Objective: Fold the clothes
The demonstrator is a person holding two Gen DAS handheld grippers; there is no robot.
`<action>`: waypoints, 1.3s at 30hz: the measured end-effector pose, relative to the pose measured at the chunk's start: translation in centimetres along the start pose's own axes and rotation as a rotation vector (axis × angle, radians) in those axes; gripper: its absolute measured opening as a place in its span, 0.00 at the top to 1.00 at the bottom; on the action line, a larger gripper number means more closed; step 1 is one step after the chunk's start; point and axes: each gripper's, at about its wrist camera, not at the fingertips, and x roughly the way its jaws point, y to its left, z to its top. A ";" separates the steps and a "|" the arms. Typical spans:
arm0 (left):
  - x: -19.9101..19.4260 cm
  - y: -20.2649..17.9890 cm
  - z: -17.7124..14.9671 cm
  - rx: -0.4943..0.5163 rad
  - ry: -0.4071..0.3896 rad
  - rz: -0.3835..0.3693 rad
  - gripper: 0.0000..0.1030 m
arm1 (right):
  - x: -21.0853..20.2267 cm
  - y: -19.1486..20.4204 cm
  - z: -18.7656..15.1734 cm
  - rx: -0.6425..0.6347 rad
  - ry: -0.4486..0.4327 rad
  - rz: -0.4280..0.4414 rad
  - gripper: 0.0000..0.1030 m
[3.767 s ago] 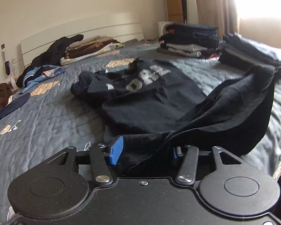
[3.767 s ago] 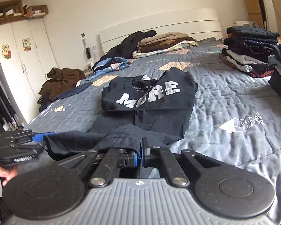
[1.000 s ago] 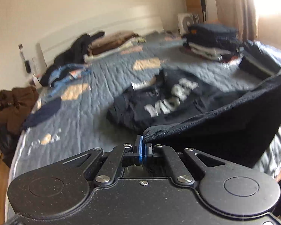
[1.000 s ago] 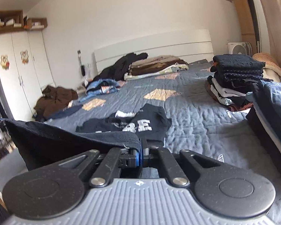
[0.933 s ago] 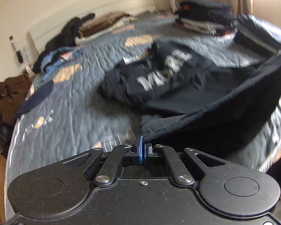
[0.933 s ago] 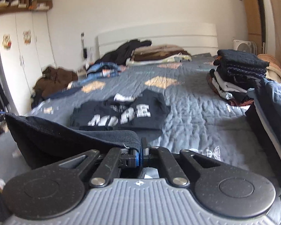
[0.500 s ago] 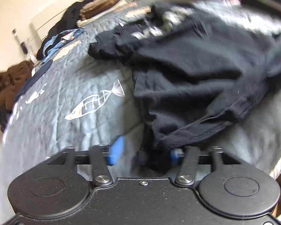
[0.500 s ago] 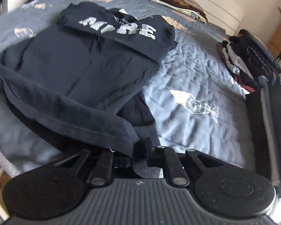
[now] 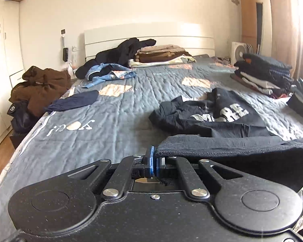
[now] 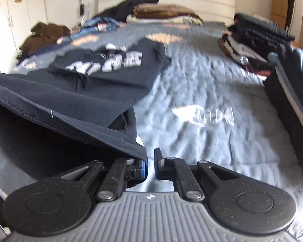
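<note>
The left hand-held gripper (image 9: 154,162) is clenching its blue pads on the ribbed hem of a black knit cotton shirt (image 9: 228,119), lifting that edge off the grey quilted bedspread (image 9: 115,119). The right hand-held gripper (image 10: 150,166) is standing slightly parted, a narrow gap showing between its pads; the stitched hem is draping over its left finger (image 10: 142,168), unpinched. Farther out, the shirt's silver-lettered front is lying crumpled on the bed, with a stack of folded dark clothes (image 9: 264,74) beyond.

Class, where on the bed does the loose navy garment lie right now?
In the left wrist view, the navy garment lies flat near the bed's left edge, between the blue clothes and the brown heap.
</note>
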 end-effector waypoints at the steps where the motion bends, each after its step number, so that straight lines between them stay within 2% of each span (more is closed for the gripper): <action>1: 0.3 0.0 -0.1 0.019 0.032 0.004 0.97 | 0.0 0.1 0.2 -0.005 0.006 0.008 0.93; 3: 2.2 0.1 -0.8 0.054 0.149 0.010 0.97 | 0.1 0.2 0.5 -0.015 0.019 0.024 0.92; 5: 4.9 -0.1 -2.6 0.079 0.320 0.014 0.97 | 0.2 0.3 0.8 -0.024 0.032 0.040 0.92; 7: 7.3 -0.9 -4.5 0.130 0.457 0.022 0.89 | 0.3 0.5 1.1 -0.034 0.045 0.056 0.87; 8: 7.5 -1.2 -4.8 0.156 0.476 0.018 0.85 | 0.4 0.6 1.2 -0.039 0.051 0.063 0.87; 10: 7.8 -1.9 -5.4 0.207 0.515 0.012 0.70 | 0.4 0.1 1.3 -0.025 0.074 0.101 0.87; 11: 7.9 -2.0 -5.6 0.228 0.531 0.008 0.67 | 0.4 -0.3 1.3 -0.014 0.088 0.124 0.87; 12: 7.2 -1.3 -5.3 0.223 0.536 -0.003 0.58 | 0.4 -0.6 1.2 -0.002 0.102 0.147 0.84; 13: 6.6 -0.5 -5.0 0.218 0.538 -0.014 0.49 | 0.0 -1.2 1.3 0.006 0.109 0.172 0.81; 15: 5.2 0.9 -3.9 0.195 0.509 -0.040 0.43 | -2.1 -2.7 1.5 0.007 0.103 0.220 0.62; 17: 3.9 2.3 -2.7 0.172 0.478 -0.064 0.41 | -4.3 -4.0 1.6 -0.016 0.097 0.224 0.52; 20: 2.8 3.0 -0.5 0.158 0.415 -0.074 0.36 | -6.8 -6.1 1.8 -0.038 0.093 0.219 0.49; 22: 2.2 2.9 0.4 0.170 0.391 -0.088 0.27 | -8.2 -7.5 2.0 -0.031 0.075 0.208 0.47; 26: 3.4 2.5 -0.7 0.321 0.476 -0.099 0.24 | -8.3 -9.5 3.1 0.059 -0.016 0.211 0.46; 28: 3.3 3.8 -1.5 0.335 0.505 -0.079 0.24 | -7.7 -9.6 3.9 0.109 -0.072 0.222 0.46; 31: 2.3 7.0 -1.0 0.200 0.459 -0.062 0.24 | -6.4 -9.0 5.4 0.150 -0.143 0.265 0.46; 33: 1.8 7.7 0.1 0.099 0.375 -0.068 0.24 | -5.4 -8.4 6.9 0.157 -0.182 0.283 0.46; 36: 2.8 6.1 2.3 -0.008 0.244 -0.107 0.24 | -3.9 -7.4 10.6 0.161 -0.228 0.321 0.46; 39: 5.5 2.5 4.4 -0.087 0.112 -0.169 0.23 | -2.3 -6.3 14.6 0.162 -0.272 0.358 0.46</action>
